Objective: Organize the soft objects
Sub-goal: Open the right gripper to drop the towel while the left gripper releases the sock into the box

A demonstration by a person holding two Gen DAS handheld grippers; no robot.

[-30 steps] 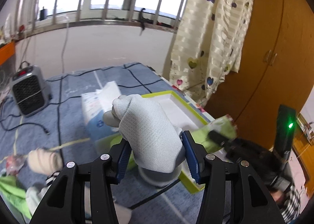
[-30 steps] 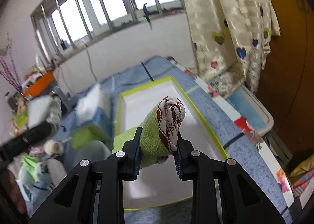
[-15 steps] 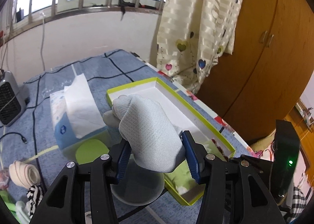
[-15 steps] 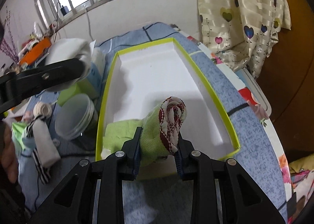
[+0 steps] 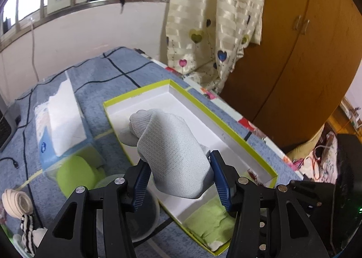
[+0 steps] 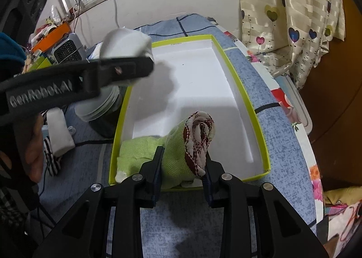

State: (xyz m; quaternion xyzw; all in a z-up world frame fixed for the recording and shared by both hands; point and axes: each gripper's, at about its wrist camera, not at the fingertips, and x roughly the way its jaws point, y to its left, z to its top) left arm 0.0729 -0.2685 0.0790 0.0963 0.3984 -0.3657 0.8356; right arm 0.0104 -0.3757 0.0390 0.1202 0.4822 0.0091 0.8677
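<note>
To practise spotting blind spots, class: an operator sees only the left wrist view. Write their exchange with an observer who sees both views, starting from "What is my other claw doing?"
Observer: The right claw is shut on a green cloth roll with a red-and-white core, at the near end of the box.
Operator: Where does my load hang?
Observer: The left claw holds the gray sock above the box's left rim; its shadow falls on the box floor.
Operator: Anything past the heater?
Observer: An orange container sits behind the heater.
</note>
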